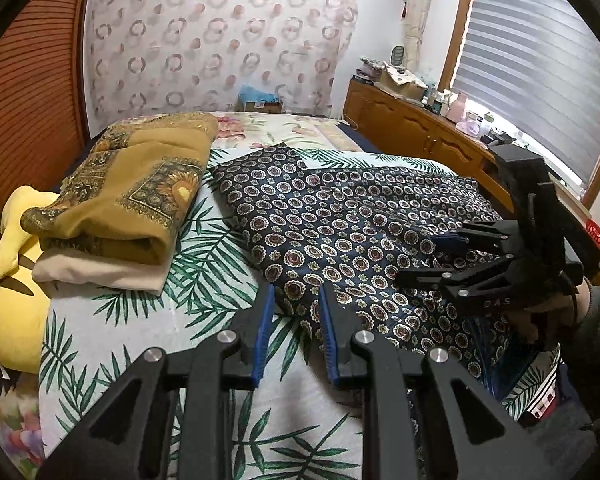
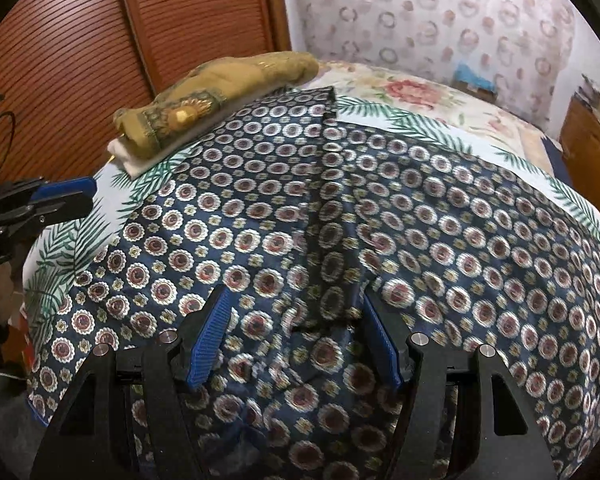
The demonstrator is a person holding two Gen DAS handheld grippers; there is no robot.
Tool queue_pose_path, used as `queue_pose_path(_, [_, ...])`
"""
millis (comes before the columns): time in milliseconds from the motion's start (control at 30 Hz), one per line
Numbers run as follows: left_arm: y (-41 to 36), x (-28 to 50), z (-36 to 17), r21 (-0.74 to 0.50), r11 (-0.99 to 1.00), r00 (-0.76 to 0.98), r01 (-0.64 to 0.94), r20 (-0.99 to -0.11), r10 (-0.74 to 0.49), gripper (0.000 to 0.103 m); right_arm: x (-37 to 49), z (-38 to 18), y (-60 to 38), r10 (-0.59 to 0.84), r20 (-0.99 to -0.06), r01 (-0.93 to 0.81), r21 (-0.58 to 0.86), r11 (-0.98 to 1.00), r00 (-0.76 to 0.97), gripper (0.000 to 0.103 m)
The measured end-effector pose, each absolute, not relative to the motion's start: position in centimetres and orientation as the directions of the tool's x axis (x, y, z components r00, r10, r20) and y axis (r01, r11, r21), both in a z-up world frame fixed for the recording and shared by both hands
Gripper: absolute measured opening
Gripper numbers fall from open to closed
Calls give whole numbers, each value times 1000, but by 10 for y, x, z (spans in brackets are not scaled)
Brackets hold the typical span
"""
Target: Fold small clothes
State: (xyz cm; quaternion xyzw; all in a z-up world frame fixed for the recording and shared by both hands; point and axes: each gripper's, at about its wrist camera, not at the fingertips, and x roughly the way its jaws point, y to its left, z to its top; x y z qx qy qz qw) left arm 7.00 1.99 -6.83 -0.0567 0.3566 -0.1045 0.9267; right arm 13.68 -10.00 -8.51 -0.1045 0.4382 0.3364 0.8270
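Both grippers above navy patterned cloth (image 2: 420, 220); left gripper (image 1: 296, 300) narrowly apart, empty; right gripper (image 2: 296, 308) wide apart, empty.

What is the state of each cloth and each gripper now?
Navy patterned cloth: spread on the bed, partly folded, wrinkled.
Mustard cloth: folded, stacked on a folded cream cloth.
Left gripper: open, empty.
Right gripper: open, over the navy cloth.

The left wrist camera looks forward and down along the left gripper (image 1: 296, 300), near the bed's leaf-print sheet (image 1: 204, 264). The right wrist camera looks steeply down, close above the navy patterned cloth (image 2: 440, 216). Both views share this cloth and the folded mustard scarf (image 1: 140, 188) beyond the fingers.
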Motion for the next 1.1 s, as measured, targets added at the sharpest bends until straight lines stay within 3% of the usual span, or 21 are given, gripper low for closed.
queue_pose_path(133, [18, 70, -69, -181, 972, 724, 152, -649, -234, 20, 141, -87, -88, 446, -804, -657, 94, 748, 393, 66])
queue_pose_path(233, [18, 70, -70, -182, 971, 723, 153, -650, -236, 20, 142, -88, -84, 440, -803, -664, 75, 744, 403, 47])
queue_pose_path(333, [17, 69, -71, -182, 970, 722, 159, -649, -240, 20, 142, -87, -80, 459, -794, -683, 77, 727, 399, 22])
queue_pose_path(367, [16, 69, -72, -181, 970, 720, 160, -651, -241, 20, 140, -87, -80, 448, -791, -688, 48, 724, 417, 10])
queue_pose_path(433, [13, 70, -73, -181, 970, 718, 163, -652, -243, 20, 138, -85, -81, 441, -788, -686, 33, 727, 430, 4])
queue_pose_path(733, [-1, 73, -66, -170, 965, 719, 198, -644, -261, 20, 116, -49, -113, 480, -688, -643, 26, 766, 544, 1])
queue_pose_path(1100, [-44, 94, -50, -125, 949, 716, 290, -630, -302, 20, 101, -51, -209, 362, -700, -502, 6, 865, 616, 1])
